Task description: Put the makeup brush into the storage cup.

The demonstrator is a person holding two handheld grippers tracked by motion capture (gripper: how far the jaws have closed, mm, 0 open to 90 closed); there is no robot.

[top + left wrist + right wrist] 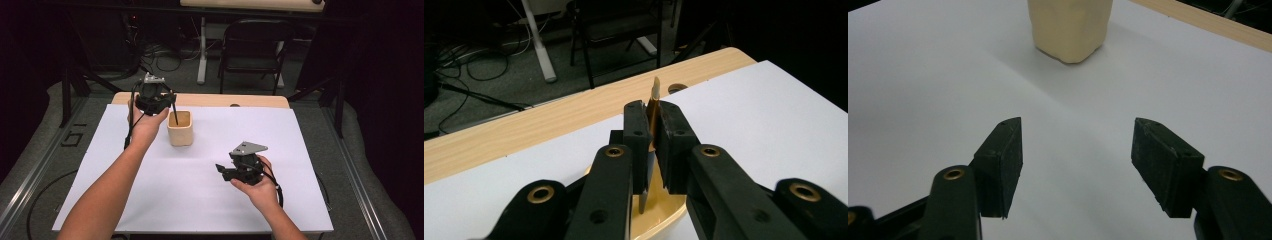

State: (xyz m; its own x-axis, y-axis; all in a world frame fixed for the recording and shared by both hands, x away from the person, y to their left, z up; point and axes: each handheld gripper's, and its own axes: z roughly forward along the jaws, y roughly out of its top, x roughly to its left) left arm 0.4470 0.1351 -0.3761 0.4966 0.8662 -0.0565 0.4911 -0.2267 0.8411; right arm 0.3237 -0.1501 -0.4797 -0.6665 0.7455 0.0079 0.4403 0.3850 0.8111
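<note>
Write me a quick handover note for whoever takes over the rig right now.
Left tongs: shut on a thin brush-like tool, held upright over the beige cup, its dark lower end inside the cup.
Right tongs: open, holding nothing, low over the white sheet, pointing toward the cup.
Done: tool gripped and partly in the cup.
Left: probably lower it and release; whether it touches the bottom cannot be told.

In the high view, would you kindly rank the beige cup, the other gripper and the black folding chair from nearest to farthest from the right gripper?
1. beige cup, up-left of the right gripper.
2. left gripper, above the cup's far-left rim.
3. black folding chair, on the floor beyond the table.
</note>
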